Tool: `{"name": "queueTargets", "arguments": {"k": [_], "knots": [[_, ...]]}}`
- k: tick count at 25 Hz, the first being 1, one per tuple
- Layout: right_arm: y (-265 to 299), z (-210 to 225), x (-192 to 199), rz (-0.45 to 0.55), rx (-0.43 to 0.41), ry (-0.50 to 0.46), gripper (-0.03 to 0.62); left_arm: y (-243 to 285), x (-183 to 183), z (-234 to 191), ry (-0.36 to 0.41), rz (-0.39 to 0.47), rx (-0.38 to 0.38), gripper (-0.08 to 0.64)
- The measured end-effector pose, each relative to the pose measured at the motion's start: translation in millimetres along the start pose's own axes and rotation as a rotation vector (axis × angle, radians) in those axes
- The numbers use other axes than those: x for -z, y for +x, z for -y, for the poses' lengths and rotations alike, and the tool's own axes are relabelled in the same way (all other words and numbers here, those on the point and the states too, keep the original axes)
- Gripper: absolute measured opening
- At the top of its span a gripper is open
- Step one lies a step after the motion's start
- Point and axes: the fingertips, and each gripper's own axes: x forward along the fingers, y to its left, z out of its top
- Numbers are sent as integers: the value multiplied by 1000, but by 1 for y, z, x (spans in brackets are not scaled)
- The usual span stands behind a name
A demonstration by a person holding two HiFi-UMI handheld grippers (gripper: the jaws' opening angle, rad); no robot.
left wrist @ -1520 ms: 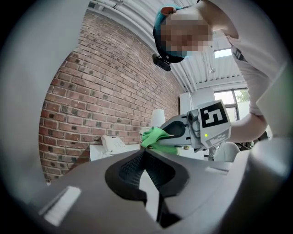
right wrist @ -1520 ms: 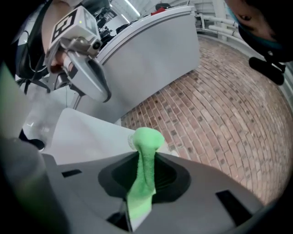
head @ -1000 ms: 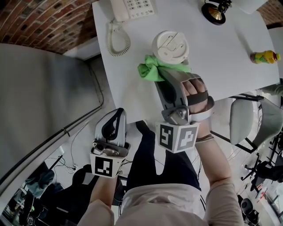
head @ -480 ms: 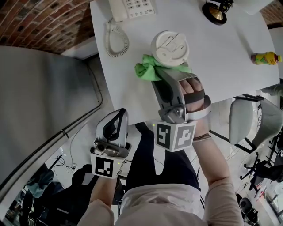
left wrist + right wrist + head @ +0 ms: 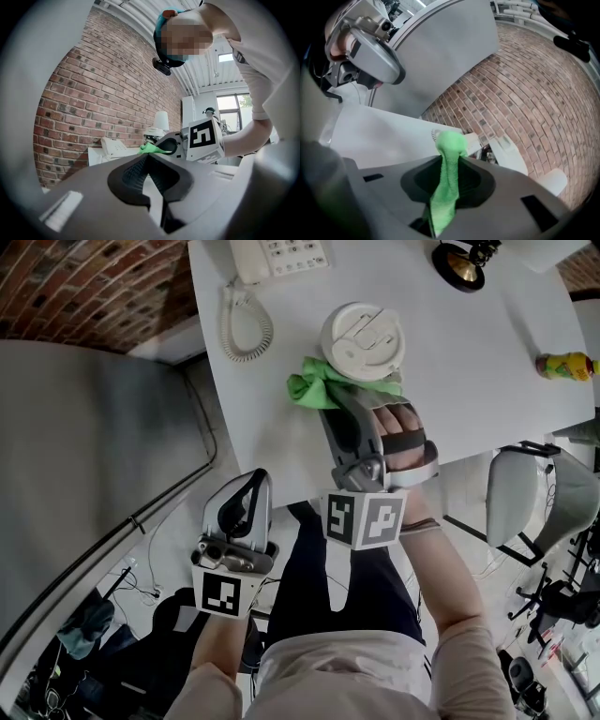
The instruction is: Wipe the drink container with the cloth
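While the right tongs are clamped on a strip of the green cloth, the bunched end of that cloth is pressed against the near side of the drink container, a white lidded cup standing upright on the desk. The left tongs are closed with nothing between them and hang off the desk edge, down beside the person's leg, well apart from the cup.

The wiping looks to be under way on the cup's near wall. How much of the surface has been covered cannot be told, and the far side and the lid probably remain to be done.

The desk is white and mostly bare. A white telephone with a coiled cord lies just beyond the cup, and a small yellow bottle lies near the right edge. A brick wall runs behind the desk, and a pale office chair stands at the right.
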Motion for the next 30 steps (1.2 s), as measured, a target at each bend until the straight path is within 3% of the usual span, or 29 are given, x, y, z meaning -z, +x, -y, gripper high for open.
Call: {"name": "queueTargets", "arguments": {"k": [24, 30], "knots": [[41, -58, 37, -101, -108, 39, 66, -11, 7, -5, -9, -15, -46, 9], [37, -54, 34, -107, -93, 55, 66, -14, 7, -2, -11, -23, -47, 9]]}}
